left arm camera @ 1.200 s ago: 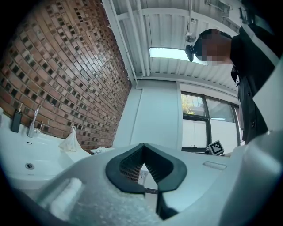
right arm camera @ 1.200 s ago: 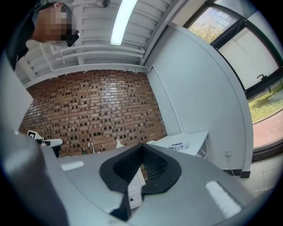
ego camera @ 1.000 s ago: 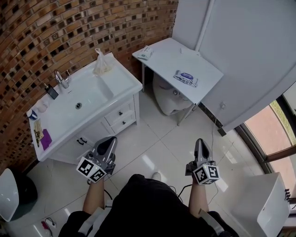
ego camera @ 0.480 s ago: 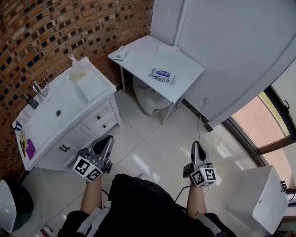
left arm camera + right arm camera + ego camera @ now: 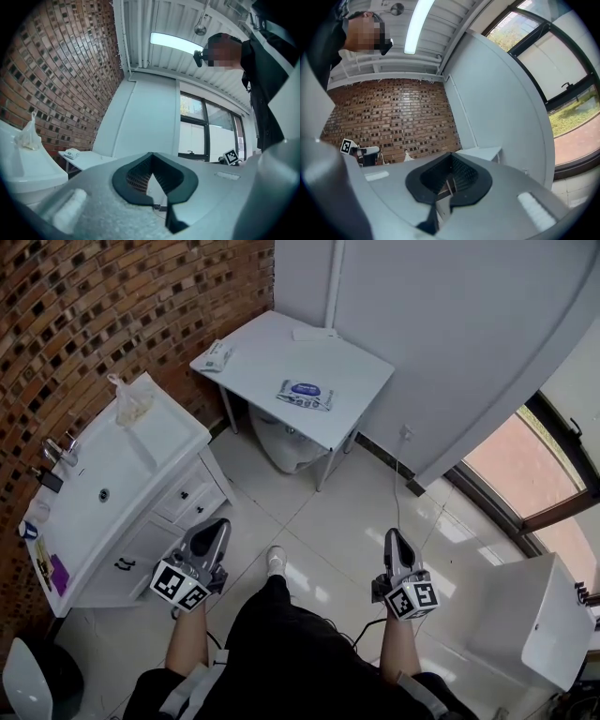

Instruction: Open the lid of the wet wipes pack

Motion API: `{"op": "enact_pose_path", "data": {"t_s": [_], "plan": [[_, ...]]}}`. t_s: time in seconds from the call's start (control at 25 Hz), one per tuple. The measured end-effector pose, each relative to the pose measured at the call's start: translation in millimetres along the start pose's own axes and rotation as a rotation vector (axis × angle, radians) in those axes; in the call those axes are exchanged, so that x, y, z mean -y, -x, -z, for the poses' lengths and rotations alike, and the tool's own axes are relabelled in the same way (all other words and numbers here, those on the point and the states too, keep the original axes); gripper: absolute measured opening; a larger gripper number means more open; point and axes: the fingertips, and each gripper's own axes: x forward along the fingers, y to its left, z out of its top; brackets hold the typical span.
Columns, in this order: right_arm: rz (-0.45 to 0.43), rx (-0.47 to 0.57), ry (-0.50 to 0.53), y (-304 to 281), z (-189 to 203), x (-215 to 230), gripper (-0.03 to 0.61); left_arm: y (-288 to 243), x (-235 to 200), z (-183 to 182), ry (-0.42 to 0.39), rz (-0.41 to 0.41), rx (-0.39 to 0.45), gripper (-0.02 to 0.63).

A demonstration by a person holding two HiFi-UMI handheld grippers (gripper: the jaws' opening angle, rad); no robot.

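While the wet wipes pack (image 5: pixel 302 395) lies by the front edge of the tabletop (image 5: pixel 354 379), the left gripper (image 5: pixel 217 526) and right gripper (image 5: pixel 392 539) hang over open floor (image 5: pixel 328 521), jaws pressed together, empty.

I count two grippers in my hands: one left gripper (image 5: pixel 218 525) and one right gripper (image 5: pixel 392 534). There is one table (image 5: pixel 361 381), and three things lie on it: one wet wipes pack (image 5: pixel 302 395), one smaller packet (image 5: pixel 217 355) and one flat white piece (image 5: pixel 314 333). I see one washbasin (image 5: pixel 141 460), and on it one tap (image 5: pixel 58 451) and one knotted plastic bag (image 5: pixel 131 401). One shoe (image 5: pixel 274 561) of mine shows between the two grippers.
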Motion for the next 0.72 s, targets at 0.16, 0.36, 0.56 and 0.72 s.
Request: {"op": "enact_pose_path", "data": {"t_s": [0.16, 0.36, 0.56, 0.72], "plan": [[0.013, 0.012, 0.039, -18.0, -10.3, 6.2, 0.002, -31.6, -13.8, 6.5, 0.020, 0.038, -0.011, -0.002], [0.052, 0.015, 0.038, -47.4, -16.3, 29.8, 0.002, -75.5, -27.7, 2.1, 0.008, 0.089, 0.016, -0.002], [0.015, 0.016, 0.050, -91.8, -20.1, 28.9, 0.002, -97.1, -68.3, -7.6, -0.001, 0.094, 0.037, -0.001], [0.000, 0.022, 0.061, -126.5, -28.2, 27.7, 0.002, -119.5, -90.2, -10.6, -0.034, 0.126, 0.032, 0.000]]}}
